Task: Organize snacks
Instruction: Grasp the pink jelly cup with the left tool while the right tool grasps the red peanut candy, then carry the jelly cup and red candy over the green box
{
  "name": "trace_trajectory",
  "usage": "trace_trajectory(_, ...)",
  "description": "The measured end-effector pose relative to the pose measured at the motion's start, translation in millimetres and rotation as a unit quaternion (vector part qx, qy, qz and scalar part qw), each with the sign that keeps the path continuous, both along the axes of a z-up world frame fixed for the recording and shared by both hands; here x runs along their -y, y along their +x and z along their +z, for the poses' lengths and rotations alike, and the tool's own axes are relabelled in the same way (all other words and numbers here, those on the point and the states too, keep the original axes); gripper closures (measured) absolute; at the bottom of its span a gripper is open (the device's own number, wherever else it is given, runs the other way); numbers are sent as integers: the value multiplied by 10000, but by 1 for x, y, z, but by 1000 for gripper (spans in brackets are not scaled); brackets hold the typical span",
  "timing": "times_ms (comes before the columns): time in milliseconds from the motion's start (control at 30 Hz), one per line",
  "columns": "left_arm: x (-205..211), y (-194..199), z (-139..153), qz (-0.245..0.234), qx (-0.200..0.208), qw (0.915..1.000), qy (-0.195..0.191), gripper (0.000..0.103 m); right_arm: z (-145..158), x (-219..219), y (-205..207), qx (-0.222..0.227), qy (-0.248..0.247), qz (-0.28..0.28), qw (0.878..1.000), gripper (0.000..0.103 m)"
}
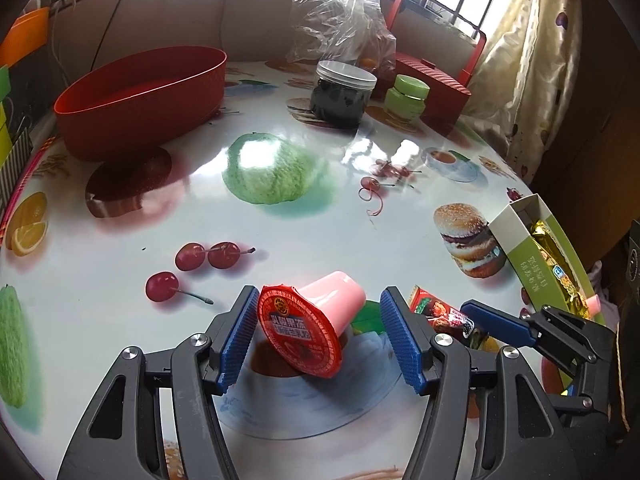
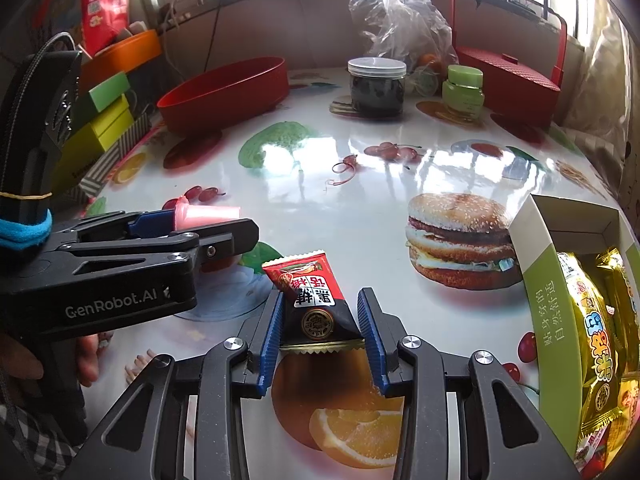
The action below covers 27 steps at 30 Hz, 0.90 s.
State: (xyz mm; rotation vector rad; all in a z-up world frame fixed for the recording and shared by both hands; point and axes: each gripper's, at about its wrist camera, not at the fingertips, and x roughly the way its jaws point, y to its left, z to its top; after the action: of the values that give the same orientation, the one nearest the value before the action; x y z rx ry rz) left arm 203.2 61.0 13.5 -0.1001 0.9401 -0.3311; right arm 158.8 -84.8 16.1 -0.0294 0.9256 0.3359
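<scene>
Nearby, an open green box [image 2: 548, 320] at the bench's [image 1: 320, 208] right edge held gold snack packets [image 2: 592, 344]. A red oval tub [image 1: 140, 92] stood at the far left, its inside hidden. A dark jar [image 1: 340, 96] and green jar [image 1: 406, 98] stood behind. The left tool [image 1: 318, 334] gaped wide around a tipped pink jelly cup [image 1: 316, 324], not gripping. The right tool [image 2: 320, 332] clamped a red-and-black snack packet [image 2: 316, 300]. Only the right view showed the person's hand [image 2: 86, 354].

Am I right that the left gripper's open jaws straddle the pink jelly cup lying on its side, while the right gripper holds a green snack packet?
Not quite: the snack packet in the right gripper is red and black, as the right wrist view shows. The left gripper does straddle the tipped jelly cup, jaws open.
</scene>
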Motion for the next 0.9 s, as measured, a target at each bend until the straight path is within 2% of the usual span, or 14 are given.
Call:
trace_trajectory(100,0,-1,0,16,15,10000,-23,40,0,1,0,0,1,-1,10000,66)
trace_trajectory(200,-2,-3,0,57,15,10000,-76,50,0,1,0,2,1,0,10000,66)
trace_trajectory(433,-3,-10,1,89,13,9998,-175,56,1,2,1,0,3,-14,10000,66)
trace_trajectory(900,1,-27,6,247,117,9995,-168,58,1,7,0,-7,7,-78,10000,67)
